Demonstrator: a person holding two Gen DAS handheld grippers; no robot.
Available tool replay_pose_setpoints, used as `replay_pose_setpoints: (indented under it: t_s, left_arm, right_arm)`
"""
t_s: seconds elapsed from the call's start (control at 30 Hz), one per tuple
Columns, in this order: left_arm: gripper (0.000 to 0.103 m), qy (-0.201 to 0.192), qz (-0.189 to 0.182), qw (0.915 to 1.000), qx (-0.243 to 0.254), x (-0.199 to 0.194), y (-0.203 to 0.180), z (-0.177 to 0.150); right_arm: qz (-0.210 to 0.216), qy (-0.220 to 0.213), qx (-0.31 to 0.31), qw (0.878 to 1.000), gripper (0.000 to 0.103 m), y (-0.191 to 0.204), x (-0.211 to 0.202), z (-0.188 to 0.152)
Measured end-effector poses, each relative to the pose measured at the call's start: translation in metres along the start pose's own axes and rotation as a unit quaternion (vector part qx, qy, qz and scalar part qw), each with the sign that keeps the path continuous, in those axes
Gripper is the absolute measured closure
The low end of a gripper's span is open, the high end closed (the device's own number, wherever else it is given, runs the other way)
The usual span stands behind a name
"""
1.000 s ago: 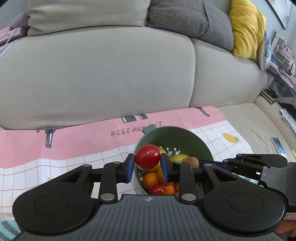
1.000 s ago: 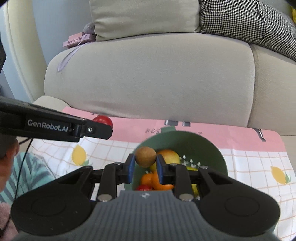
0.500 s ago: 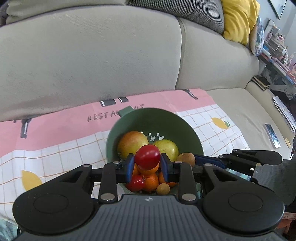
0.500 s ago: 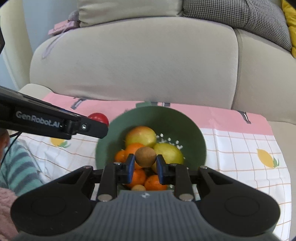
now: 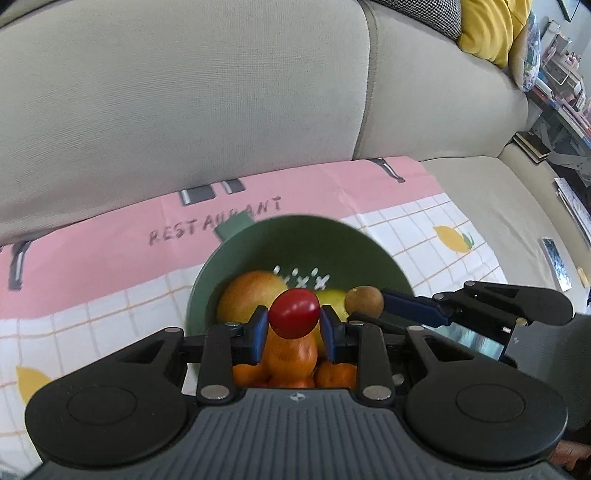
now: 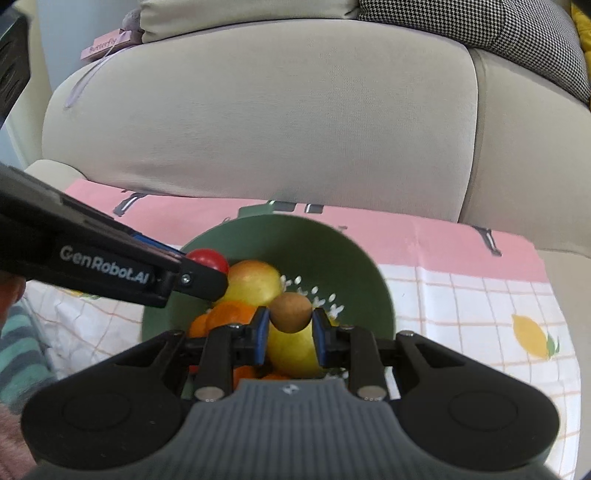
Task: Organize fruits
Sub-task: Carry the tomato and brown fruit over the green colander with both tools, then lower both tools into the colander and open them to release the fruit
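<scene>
Left gripper (image 5: 294, 329) over the near rim of the green colander (image 5: 376, 254), jaws closed on a small red tomato (image 5: 294, 313), blue pads pressing both of its sides. Right gripper (image 6: 289, 329) beside it, also above the colander, jaws closed on a small round brown fruit (image 6: 291, 312); from the left wrist view seen reaching in from the right with that fruit at its tip, close to the tomato but apart from it.

Inside the colander: a large red-yellow apple (image 5: 246, 295) toward the left wall, a yellow-green fruit (image 6: 291, 350) under the right jaws, and several oranges (image 5: 291, 354) heaped at the near side, directly below the tomato. White drain holes visible on the far inner wall. Short tab handle on the far rim, pointing at the sofa back.

Colander standing on a cloth (image 5: 92, 236) spread over the sofa seat (image 5: 517, 206); far strip of the cloth pink with "RESTAURANT" lettering, near part white with an orange grid and printed lemons. Colander roughly mid-cloth, across the line where pink meets grid. Bare beige seat past the cloth's right edge.

Behind: beige sofa back (image 6: 258, 122), houndstooth cushion (image 6: 480, 33) and a yellow cushion (image 5: 491, 26) toward the right, a pink box (image 6: 105, 46) lettered "Butterfly" on top of the sofa's left end.
</scene>
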State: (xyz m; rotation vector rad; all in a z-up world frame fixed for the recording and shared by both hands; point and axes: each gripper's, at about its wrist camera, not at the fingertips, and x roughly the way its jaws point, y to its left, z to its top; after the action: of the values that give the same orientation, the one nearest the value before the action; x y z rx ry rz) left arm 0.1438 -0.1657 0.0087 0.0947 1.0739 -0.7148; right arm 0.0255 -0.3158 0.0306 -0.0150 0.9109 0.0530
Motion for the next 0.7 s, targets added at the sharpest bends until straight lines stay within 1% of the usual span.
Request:
replay_pose_setpoints:
  t_s: [0.17,0.3,0.4,0.57,0.7]
  left_arm:
    - [0.07,0.022,-0.015,0.9996,0.01,0.029,-0.003,0.018]
    - [0.07,0.043,-0.021,0.9987,0.016,0.051,-0.005,0.025]
    - [0.07,0.057,-0.028,0.9979,0.009,0.066,-0.005,0.029]
    - [0.07,0.081,-0.02,0.9964,0.017,0.086,-0.004,0.033]
    - [0.07,0.087,-0.024,0.9957,0.02,0.092,-0.004,0.036]
  right_arm:
    - [-0.012,-0.002,-0.005,1.0,0.081,-0.009,0.01,0.004]
    - [-0.019,0.004,-0.003,1.0,0.082,-0.02,0.02,0.005]
    - [-0.02,0.008,-0.003,1.0,0.082,-0.023,0.026,0.003]
    - [-0.02,0.011,-0.012,1.0,0.082,-0.022,0.035,0.002]
    - [-0.019,0.016,-0.016,1.0,0.082,-0.02,0.039,0.001]
